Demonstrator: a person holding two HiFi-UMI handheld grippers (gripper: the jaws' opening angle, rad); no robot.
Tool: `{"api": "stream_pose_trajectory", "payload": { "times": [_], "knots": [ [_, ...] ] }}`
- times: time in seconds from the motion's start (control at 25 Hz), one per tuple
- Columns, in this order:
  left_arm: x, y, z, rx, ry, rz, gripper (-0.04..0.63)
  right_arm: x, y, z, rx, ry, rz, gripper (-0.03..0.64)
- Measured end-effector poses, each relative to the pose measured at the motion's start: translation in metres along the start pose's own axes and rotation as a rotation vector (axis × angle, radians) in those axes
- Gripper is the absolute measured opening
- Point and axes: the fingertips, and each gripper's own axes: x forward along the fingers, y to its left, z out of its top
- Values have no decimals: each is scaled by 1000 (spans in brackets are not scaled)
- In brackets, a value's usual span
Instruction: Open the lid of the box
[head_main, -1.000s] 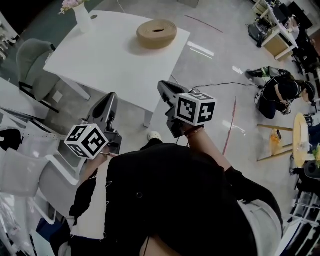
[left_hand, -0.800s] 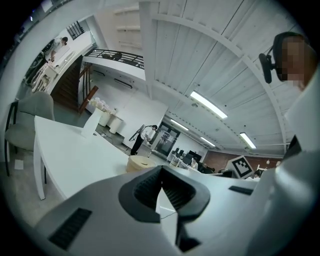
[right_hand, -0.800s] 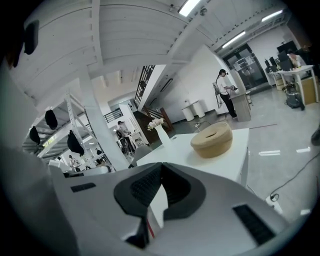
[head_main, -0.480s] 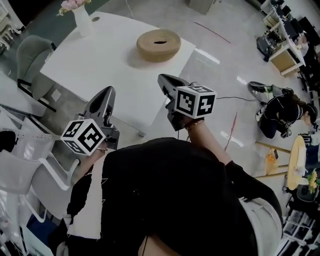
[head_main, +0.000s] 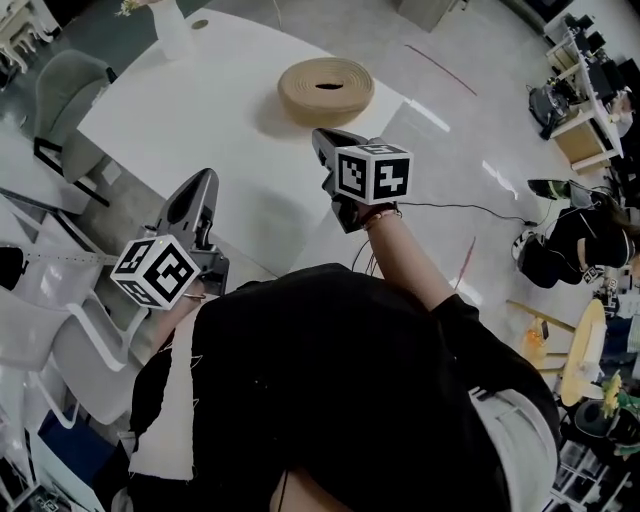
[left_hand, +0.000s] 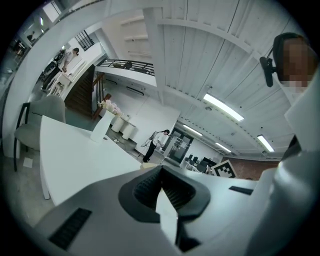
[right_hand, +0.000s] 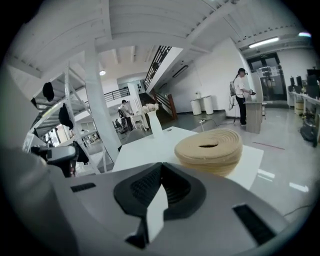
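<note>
Left claw (head_main: 203, 178) and right claw (head_main: 320, 138) both clenched empty, held short of round box (head_main: 325, 90) upper centre on table (head_main: 180, 110); likely poised for lid approach.

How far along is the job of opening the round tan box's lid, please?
Done: nothing; the lid sits closed on the tan box on the white table. In hand: nothing; the left claw and right claw are shut, empty, short of the box. Left: reaching, gripping and lifting the lid.
</note>
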Motion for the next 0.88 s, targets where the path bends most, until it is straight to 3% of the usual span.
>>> {"api": "stream_pose_trajectory", "payload": {
  "times": [0.2,0.36,0.48,0.72,0.88],
  "knots": [
    [-5,14,7,-6,-15,47,9,24,-7,7,-177,61,-36,5],
    [-5,17,7,-15,-19,63,9,37,-14,11,-348,124,-80,86],
    [-4,18,7,-16,-16,65,9,46,-15,14,-469,158,-102,90],
    [-7,28,7,-25,-20,86,9,73,-17,17,-609,214,-97,121],
    [-6,34,8,-29,-18,96,9,89,-25,10,-779,300,-137,150]
  ]
}}
